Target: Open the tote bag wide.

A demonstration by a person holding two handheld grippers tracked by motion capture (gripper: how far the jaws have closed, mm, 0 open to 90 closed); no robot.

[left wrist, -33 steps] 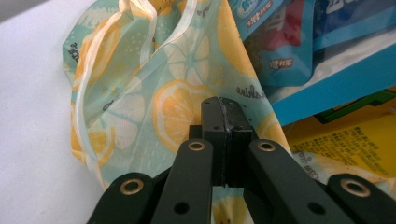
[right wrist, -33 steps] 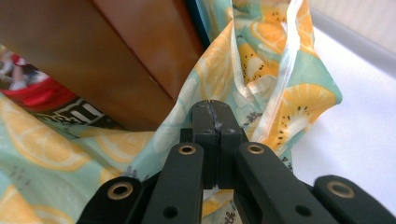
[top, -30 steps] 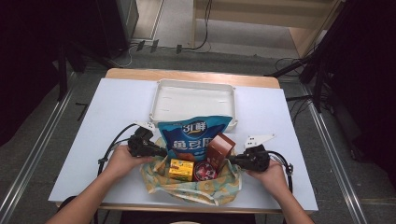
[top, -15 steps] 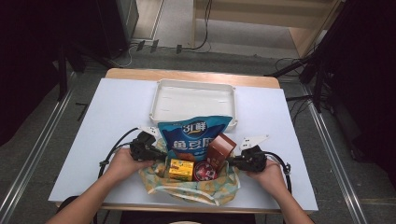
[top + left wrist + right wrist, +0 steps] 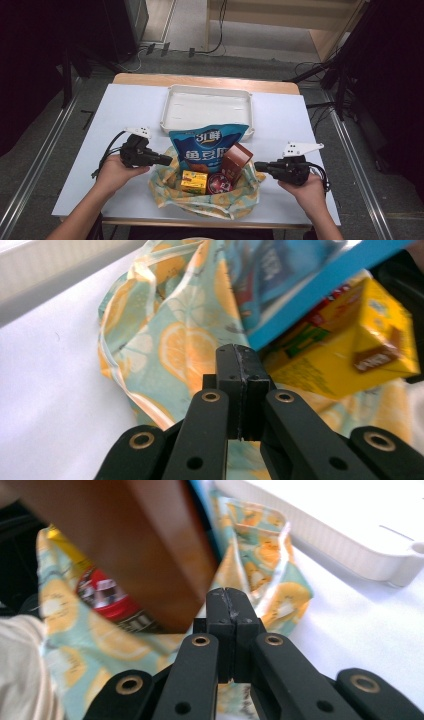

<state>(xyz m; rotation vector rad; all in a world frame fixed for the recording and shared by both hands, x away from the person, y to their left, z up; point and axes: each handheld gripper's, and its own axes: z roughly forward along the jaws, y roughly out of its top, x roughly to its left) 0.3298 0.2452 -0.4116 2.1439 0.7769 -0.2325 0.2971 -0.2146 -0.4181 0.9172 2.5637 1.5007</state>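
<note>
At the table's near edge I hold the left gripper (image 5: 167,160) and the right gripper (image 5: 258,165), jaws pressed together and empty, either side of the lemon-print cloth bag (image 5: 202,197). The bag lies open just in front of the white tray (image 5: 206,95), with the blue snack packet (image 5: 207,146), brown box (image 5: 236,159), yellow carton (image 5: 194,182) and red can (image 5: 218,183) on it. My judgement: open each jaw before closing in, then pinch the bag's side edges evenly so nothing tips out.
</note>
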